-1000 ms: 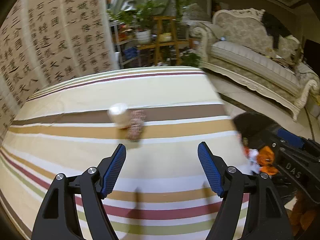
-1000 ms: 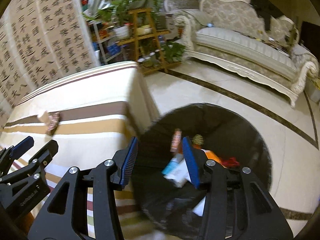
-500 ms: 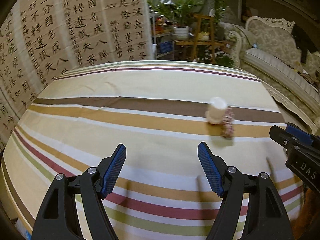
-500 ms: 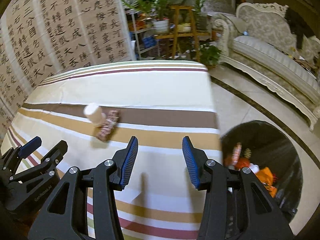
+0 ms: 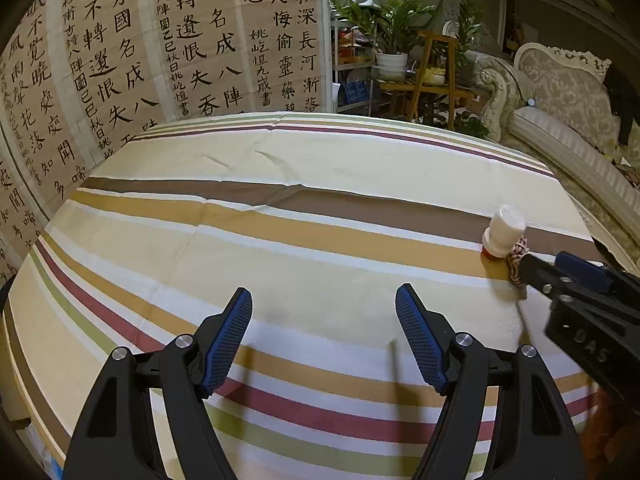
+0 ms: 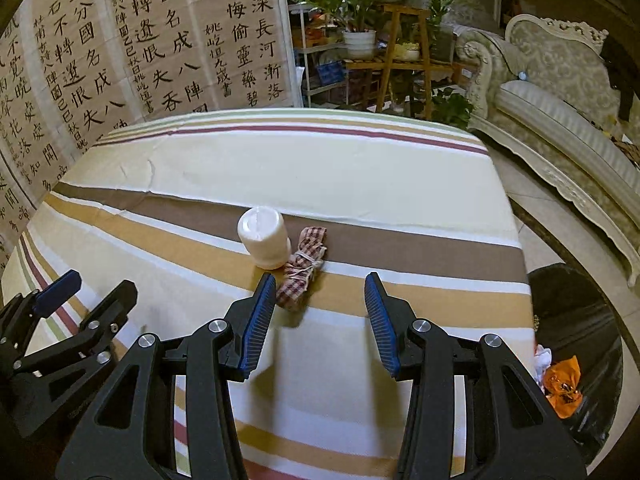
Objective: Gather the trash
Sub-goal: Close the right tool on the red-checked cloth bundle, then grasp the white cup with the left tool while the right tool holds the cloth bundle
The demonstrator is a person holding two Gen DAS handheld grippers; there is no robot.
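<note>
A white cup (image 6: 264, 238) lies on its side on the striped tablecloth (image 6: 320, 168). A checked cloth bundle tied with string (image 6: 304, 266) lies touching it on the right. My right gripper (image 6: 320, 316) is open and empty just in front of the bundle. My left gripper (image 5: 324, 338) is open and empty over bare cloth, left of the cup (image 5: 503, 230) and the bundle (image 5: 518, 254). A black trash bag (image 6: 576, 344) holding orange and white wrappers stands on the floor at the table's right edge.
A calligraphy screen (image 5: 120, 60) stands behind the table on the left. A plant stand with pots (image 6: 400, 48) is behind the table. A cream sofa (image 6: 560, 92) runs along the right. The right gripper (image 5: 576, 280) shows at the right in the left wrist view.
Both grippers swung left, from the trash bag back over the table. The right gripper opened wider and came close to the cup and bundle.
</note>
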